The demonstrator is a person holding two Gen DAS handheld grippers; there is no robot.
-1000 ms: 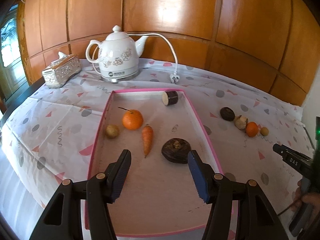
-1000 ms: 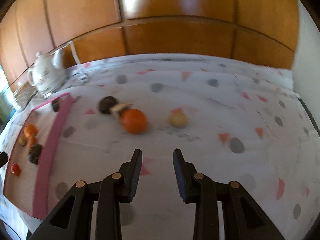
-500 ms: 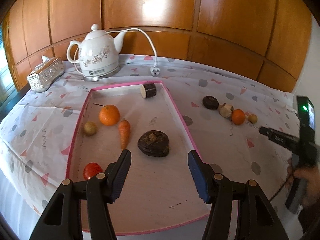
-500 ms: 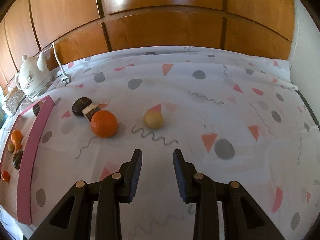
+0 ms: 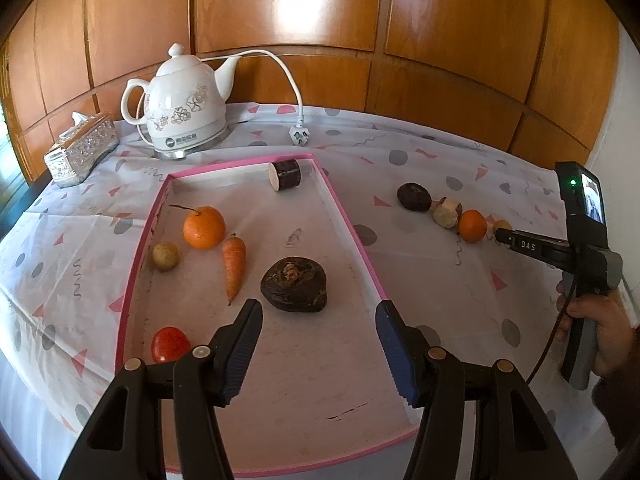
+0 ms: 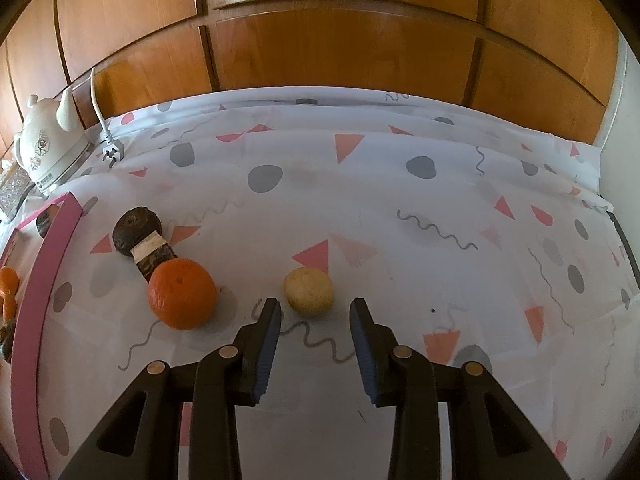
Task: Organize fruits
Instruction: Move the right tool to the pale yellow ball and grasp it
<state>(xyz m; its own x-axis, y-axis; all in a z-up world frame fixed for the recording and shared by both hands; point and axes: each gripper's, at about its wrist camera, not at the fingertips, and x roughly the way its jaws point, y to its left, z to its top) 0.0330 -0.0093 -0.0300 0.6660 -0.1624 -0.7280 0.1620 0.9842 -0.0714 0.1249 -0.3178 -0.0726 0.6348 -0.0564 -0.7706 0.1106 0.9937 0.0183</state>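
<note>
Tray [image 5: 352, 236]: pink-rimmed, on the patterned tablecloth [image 5: 460, 288] in front of the kettle [image 5: 184, 108], holding six pieces
Already in tray: orange [image 5: 204, 227], small pale fruit [image 5: 165, 256] and carrot [image 5: 234, 264] toward the left rim; tomato [image 5: 170, 345] near the front left corner; dark round piece [image 5: 294, 285] mid-tray; cut dark piece [image 5: 285, 175] at the far rim
Left on cloth: dark round fruit [image 6: 136, 228], cut piece [image 6: 154, 256] and second orange [image 6: 182, 294] touching in a row just right of the tray; pale round fruit [image 6: 309, 291] apart to their right
Left gripper [image 5: 318, 338]: parted, nothing between the fingers, above the tray's front half
Right gripper [image 6: 314, 322]: fingers parted and empty, tips just short of the pale round fruit, which lines up with the gap
Progress, as judged: more than half sorted, four pieces outstanding
Likely step in hand: pick-up of the pale round fruit, not yet gripped
</note>
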